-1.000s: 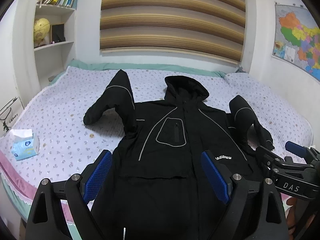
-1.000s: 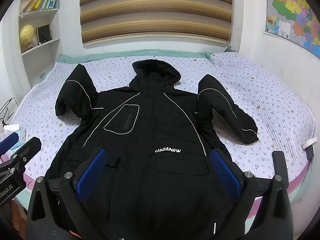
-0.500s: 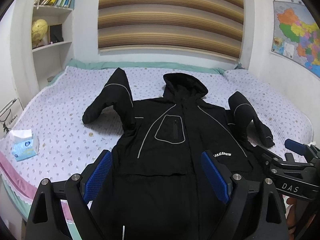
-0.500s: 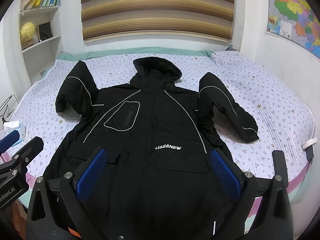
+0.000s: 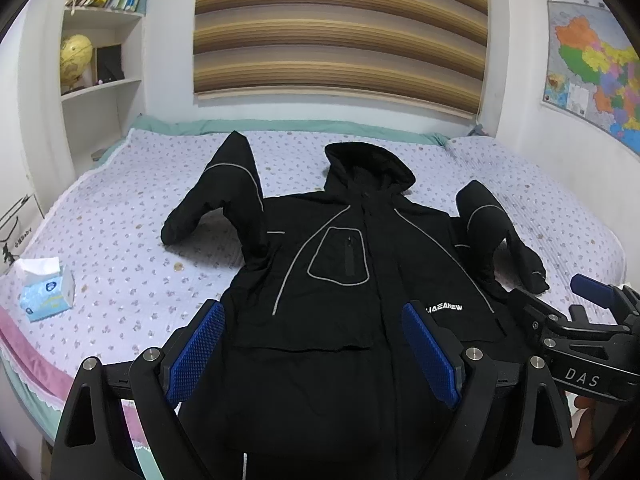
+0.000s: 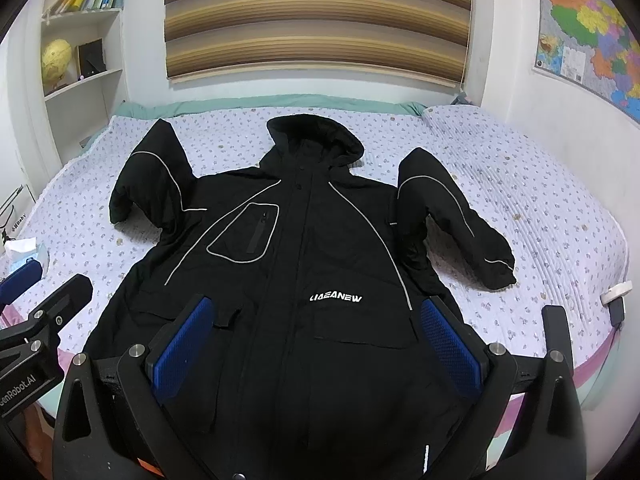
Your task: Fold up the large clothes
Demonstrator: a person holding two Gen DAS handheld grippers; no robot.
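Note:
A large black hooded jacket (image 5: 352, 280) with grey piping and a white chest logo lies face up, spread on the bed; it also shows in the right wrist view (image 6: 304, 264). Both sleeves bend upward beside the body, hood toward the headboard. My left gripper (image 5: 316, 344) is open and empty, hovering above the jacket's lower hem. My right gripper (image 6: 316, 344) is open and empty, also above the lower hem. Each gripper shows in the other's view: the right gripper (image 5: 580, 320) at the right edge, the left gripper (image 6: 36, 308) at the left edge.
The bed (image 5: 120, 240) has a lilac flowered cover with a pink edge. A tissue pack (image 5: 46, 294) lies at its left front. A white charger (image 6: 616, 296) sits at the right edge. Shelves with a globe (image 5: 76, 56) stand left; a map (image 5: 592, 80) hangs right.
Both grippers have shifted slightly, so the jacket sits a little lower and nearer in both views. Both stay open and empty. The jacket has not moved.

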